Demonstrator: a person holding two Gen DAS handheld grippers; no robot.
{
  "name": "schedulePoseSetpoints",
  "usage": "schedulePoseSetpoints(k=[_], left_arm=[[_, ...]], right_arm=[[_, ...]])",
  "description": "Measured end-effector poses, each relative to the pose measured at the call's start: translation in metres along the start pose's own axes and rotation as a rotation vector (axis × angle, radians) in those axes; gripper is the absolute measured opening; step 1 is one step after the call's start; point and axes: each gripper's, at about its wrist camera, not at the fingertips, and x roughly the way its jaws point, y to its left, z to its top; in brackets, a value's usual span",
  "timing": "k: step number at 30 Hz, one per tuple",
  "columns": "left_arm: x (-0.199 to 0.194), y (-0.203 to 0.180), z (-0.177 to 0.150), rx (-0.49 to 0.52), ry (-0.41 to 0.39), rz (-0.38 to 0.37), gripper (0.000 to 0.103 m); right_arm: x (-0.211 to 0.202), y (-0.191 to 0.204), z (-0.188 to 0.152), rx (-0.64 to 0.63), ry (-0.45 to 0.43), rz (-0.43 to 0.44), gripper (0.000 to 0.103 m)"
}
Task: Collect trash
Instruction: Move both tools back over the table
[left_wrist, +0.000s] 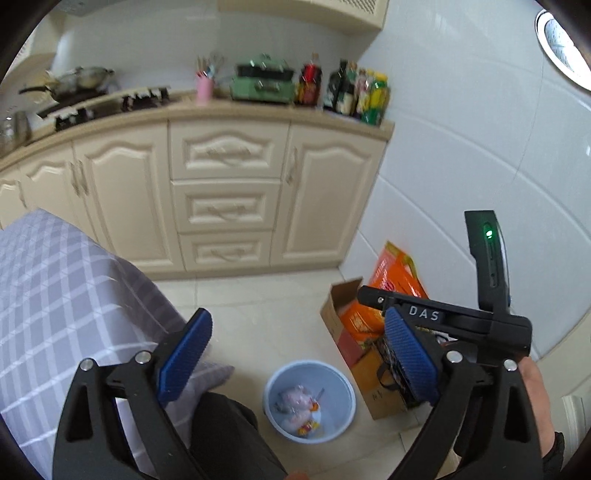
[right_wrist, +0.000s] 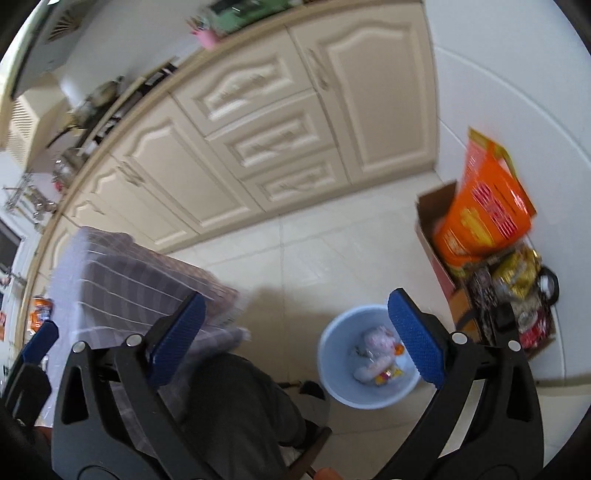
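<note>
On the floor, a pale blue bin (left_wrist: 309, 400) holds crumpled wrappers (left_wrist: 299, 408), at 6 o'clock between the wide-apart blue pads of the left hand-held gripper (left_wrist: 297, 363), nothing between them. Right hand-held gripper (right_wrist: 295, 339) likewise gapes empty, bin at 5 o'clock. Cardboard box (left_wrist: 341, 325) stands just beside the bin at 3 o'clock; cream cabinets (left_wrist: 229, 192) at 12.

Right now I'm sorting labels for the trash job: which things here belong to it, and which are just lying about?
Part of the job:
- blue bin
- wrappers and wadded trash inside it
- left tool, open, empty
- right tool, open, empty

Just lying about:
- cardboard box
- orange bag
- pink cup
- checked cloth
</note>
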Motion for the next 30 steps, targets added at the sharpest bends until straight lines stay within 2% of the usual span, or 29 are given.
schedulePoseSetpoints(k=[9,20,24,30], left_arm=[[-0.071,0.047,0.015,-0.076,-0.122,0.085,0.093],[-0.148,0.112,0.009,-0.159,-0.240,0.218,0.093],[-0.180,0.139,-0.001,-0.194,-0.282,0.294,0.093],[-0.218,0.189,-0.026,-0.279,-0.298,0.429,0.093]], right_arm=[[-0.029,0.087,0.012,-0.128,-0.065,0.114,0.097],[-0.050,0.200,0.007,-0.294,-0.094,0.261,0.097],[-0.053,0.245,-0.003,-0.367,-0.086,0.322,0.097],[-0.043,0.313,-0.032,-0.483,-0.034,0.406,0.097]])
